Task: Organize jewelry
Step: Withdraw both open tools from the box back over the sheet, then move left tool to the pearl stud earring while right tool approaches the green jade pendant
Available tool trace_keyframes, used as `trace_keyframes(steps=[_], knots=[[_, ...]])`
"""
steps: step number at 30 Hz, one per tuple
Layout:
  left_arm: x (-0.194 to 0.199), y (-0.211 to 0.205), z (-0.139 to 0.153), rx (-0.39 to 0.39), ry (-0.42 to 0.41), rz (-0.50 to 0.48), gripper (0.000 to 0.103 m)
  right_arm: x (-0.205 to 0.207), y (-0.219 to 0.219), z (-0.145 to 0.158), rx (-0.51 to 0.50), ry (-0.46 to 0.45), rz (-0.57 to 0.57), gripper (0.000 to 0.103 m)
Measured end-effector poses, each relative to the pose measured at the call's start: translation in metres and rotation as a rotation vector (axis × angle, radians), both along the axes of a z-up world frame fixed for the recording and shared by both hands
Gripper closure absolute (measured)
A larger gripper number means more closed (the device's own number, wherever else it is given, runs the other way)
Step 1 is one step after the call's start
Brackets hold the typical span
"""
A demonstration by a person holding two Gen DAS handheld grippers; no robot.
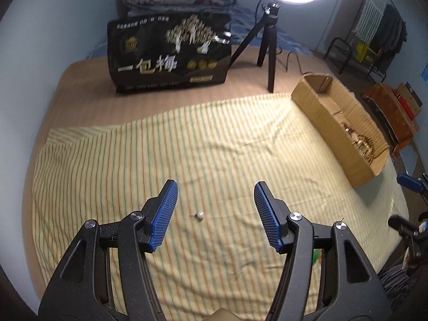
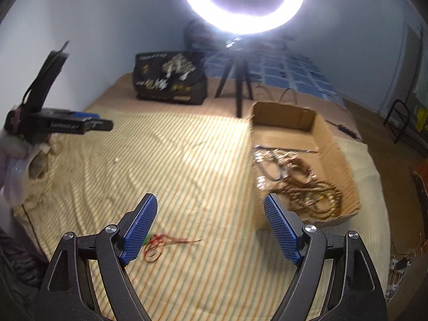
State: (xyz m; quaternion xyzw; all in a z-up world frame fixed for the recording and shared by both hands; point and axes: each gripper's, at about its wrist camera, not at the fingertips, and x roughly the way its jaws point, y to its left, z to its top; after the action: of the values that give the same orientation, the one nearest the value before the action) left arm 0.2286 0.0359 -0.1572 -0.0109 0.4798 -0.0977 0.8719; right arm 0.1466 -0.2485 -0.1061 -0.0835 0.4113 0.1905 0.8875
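Observation:
A small pearl-like earring (image 1: 199, 215) lies on the striped yellow cloth (image 1: 187, 139), right between and just ahead of my left gripper (image 1: 215, 187), which is open and holds nothing. In the right wrist view my right gripper (image 2: 210, 200) is open and empty above the cloth, with a red cord piece (image 2: 160, 242) lying by its left finger. The cardboard box (image 2: 327, 133) to its right holds a tangle of bead necklaces (image 2: 307, 187). The same pearl piece (image 2: 116, 160) shows as a small speck farther left. The left gripper's body (image 2: 61, 124) appears at the left edge, held by a gloved hand.
A black printed bag (image 1: 168, 53) and a ring light on a tripod (image 1: 270, 53) stand at the far side of the bed. Folded blankets lie behind the bag. A rack and boxes stand beyond the bed at the right.

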Motion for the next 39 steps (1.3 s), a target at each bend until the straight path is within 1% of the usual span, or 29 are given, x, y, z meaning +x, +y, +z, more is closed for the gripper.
trace_keyframes(steps=[6,7,10,13,16,17,19,21,23,26,28,29,31,34,36,39], knots=[[-0.003,0.008,-0.014,0.008,0.028,0.002,0.043,-0.010,0.019,-0.030,-0.034,0.077,0.091,0.021],[-0.004,0.010,-0.016,0.006,0.035,0.003,0.048,-0.012,0.022,-0.034,-0.042,0.085,0.107,0.021],[-0.004,0.014,-0.023,-0.002,0.054,0.005,0.049,-0.017,0.032,-0.044,-0.065,0.096,0.150,0.021],[-0.005,0.014,-0.030,0.005,0.069,-0.006,0.060,-0.021,0.040,-0.051,-0.077,0.112,0.184,0.021],[-0.005,0.012,-0.036,0.008,0.081,-0.015,0.062,-0.022,0.046,-0.057,-0.094,0.122,0.206,0.021],[-0.004,0.011,-0.038,0.007,0.087,-0.018,0.066,-0.022,0.047,-0.058,-0.098,0.123,0.208,0.021],[-0.002,0.008,-0.042,0.007,0.097,-0.025,0.067,-0.020,0.051,-0.062,-0.099,0.134,0.214,0.021],[-0.001,0.005,-0.046,0.025,0.102,-0.032,0.067,-0.018,0.054,-0.065,-0.094,0.144,0.218,0.021],[0.002,0.002,-0.051,0.027,0.114,-0.036,0.073,-0.017,0.057,-0.067,-0.093,0.149,0.224,0.021],[0.004,-0.002,-0.057,0.046,0.123,-0.041,0.073,-0.016,0.060,-0.070,-0.097,0.149,0.237,0.021],[0.005,-0.006,-0.061,0.064,0.124,-0.052,0.073,-0.017,0.062,-0.073,-0.100,0.156,0.252,0.026],[0.005,-0.008,-0.063,0.079,0.123,-0.054,0.073,-0.018,0.063,-0.075,-0.101,0.161,0.258,0.030],[0.006,-0.010,-0.066,0.094,0.125,-0.060,0.074,-0.020,0.065,-0.079,-0.112,0.164,0.268,0.031],[0.007,-0.012,-0.071,0.108,0.130,-0.067,0.078,-0.022,0.070,-0.086,-0.136,0.160,0.284,0.032],[0.007,-0.013,-0.073,0.115,0.132,-0.069,0.078,-0.023,0.073,-0.088,-0.141,0.164,0.293,0.037],[0.007,-0.014,-0.075,0.118,0.133,-0.072,0.080,-0.024,0.076,-0.092,-0.150,0.166,0.298,0.039]])
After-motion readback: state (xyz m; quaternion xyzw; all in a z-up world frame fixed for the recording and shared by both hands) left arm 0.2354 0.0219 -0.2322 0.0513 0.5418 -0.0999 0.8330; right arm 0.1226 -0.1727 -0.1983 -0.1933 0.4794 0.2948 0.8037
